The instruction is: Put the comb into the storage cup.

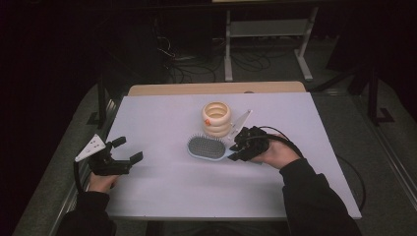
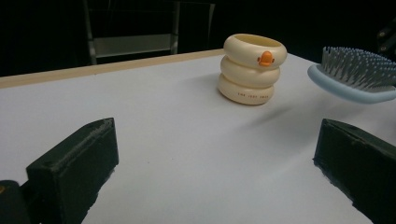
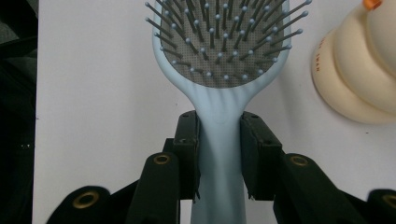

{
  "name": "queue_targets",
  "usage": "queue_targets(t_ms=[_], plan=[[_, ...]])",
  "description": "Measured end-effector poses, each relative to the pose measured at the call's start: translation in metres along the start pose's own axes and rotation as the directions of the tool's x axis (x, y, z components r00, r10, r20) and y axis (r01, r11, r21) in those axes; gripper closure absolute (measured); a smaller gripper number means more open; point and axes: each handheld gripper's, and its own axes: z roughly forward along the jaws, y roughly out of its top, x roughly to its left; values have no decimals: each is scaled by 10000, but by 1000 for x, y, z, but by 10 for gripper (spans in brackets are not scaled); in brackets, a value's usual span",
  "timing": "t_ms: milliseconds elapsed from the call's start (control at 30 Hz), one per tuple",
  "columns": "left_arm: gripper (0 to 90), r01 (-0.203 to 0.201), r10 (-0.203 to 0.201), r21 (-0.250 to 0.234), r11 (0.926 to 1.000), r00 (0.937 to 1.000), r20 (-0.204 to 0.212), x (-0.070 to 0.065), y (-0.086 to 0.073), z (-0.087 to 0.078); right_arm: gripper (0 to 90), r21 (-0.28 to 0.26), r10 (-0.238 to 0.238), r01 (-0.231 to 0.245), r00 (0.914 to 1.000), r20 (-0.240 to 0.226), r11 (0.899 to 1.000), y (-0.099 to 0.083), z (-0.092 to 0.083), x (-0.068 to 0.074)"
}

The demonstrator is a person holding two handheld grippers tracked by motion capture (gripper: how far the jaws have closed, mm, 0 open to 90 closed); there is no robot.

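Black right tongs pinch the pale blue plastic handle of a paddle hairbrush, one pad pressed flat on each side of the narrow neck just below the head. In the right gripper view the brush points straight away from the jaws, its grey cushion and ball-tipped bristles facing up. From the left gripper view the brush head hangs clear of the white counter, with a soft shadow beneath it. In the high view the right tongs sit at the brush's right end, the hand behind them in a dark sleeve, and the brush head lies just in front of a cream ribbed holder shaped like three stacked rings with a small orange duck bill. The holder stands upright near the counter's middle, close to the brush but apart from it. Left tongs rest at the counter's left edge, jaws spread wide, nothing between them.
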Motion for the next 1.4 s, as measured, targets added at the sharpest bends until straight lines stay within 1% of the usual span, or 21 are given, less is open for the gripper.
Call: queue_targets(t_ms=[233,367,467,600,700,800,933,1067,1167,1200,1333,1400], plan=[[0,31,-31,9,10000,10000,-22,-1,0,0,684,-164,-56,59,9999,148,9998,5,-9,-1],[0,9,-9,-25,10000,10000,-20,-1,1,-1,684,-144,-116,120,9997,235,9998,9,-14,-2],[0,66,-67,-84,9999,10000,-48,-1,1,-1,684,-165,-144,150,9993,342,9998,12,-19,-2],[0,49,-49,35,10000,10000,-8,0,1,0,684,-219,-158,167,9991,398,9996,15,-25,-3],[0,83,-83,-6,10000,10000,31,-1,2,2,684,-251,-131,143,9988,463,9996,16,-28,-3],[0,-12,12,-16,10000,10000,-11,-4,8,3,684,-212,-134,144,9986,511,9997,17,-32,-5],[0,57,-57,-65,10000,9999,137,-6,17,5,684,-236,-72,87,9980,623,9997,19,-36,-7],[0,116,-117,11,9999,9994,328,-8,27,8,684,-263,-97,115,9975,707,9996,23,-41,-9],[0,176,-179,105,9998,9994,280,-9,33,10,684,-276,-161,182,9971,746,9995,27,-43,-10],[0,236,-239,105,9997,9993,290,-9,35,11,684,-272,-147,168,9970,763,9995,28,-44,-10],[0,679,-679,-2,9977,9966,470,-11,42,17,684,-310,-259,284,9966,785,9991,34,-46,-10],[0,792,-790,-9,9969,9952,570,-13,45,22,684,-331,-321,349,9961,820,9988,37,-48,-10]])
